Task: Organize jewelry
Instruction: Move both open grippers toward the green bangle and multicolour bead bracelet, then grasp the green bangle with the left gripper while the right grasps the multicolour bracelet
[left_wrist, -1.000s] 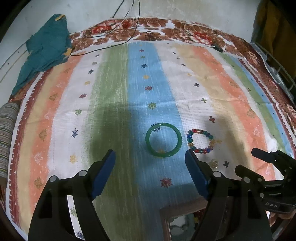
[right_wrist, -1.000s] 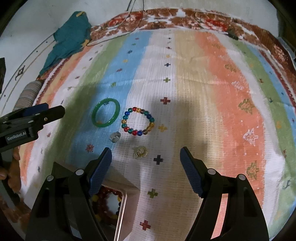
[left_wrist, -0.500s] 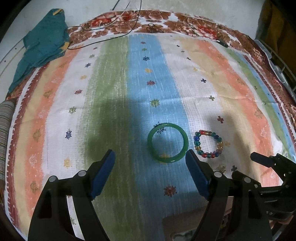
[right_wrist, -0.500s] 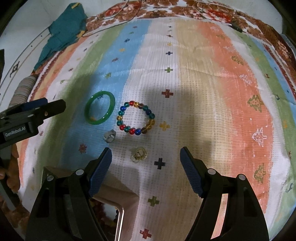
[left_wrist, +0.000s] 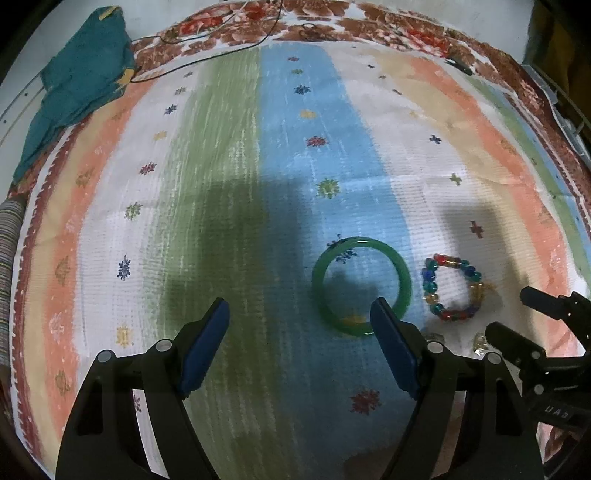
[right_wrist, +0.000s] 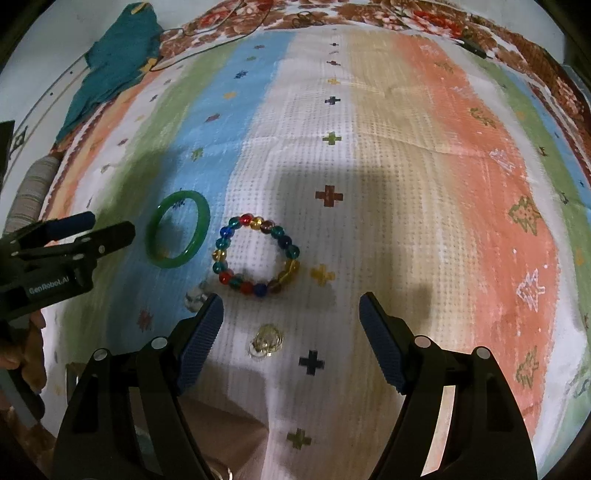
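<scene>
Green bangle is flanked by bead bracelet just right; both grippers, left and right, are held wide apart, nothing gripped.

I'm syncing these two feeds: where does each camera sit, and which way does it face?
Left wrist: on the left tongs, looking steeply down at the striped cloth; its open fingers show, the right tongs at the right edge.
Right wrist: on the right tongs, same tilt; open fingers, the left tongs and a hand at left.
Both share the green bangle and bead bracelet.
</scene>
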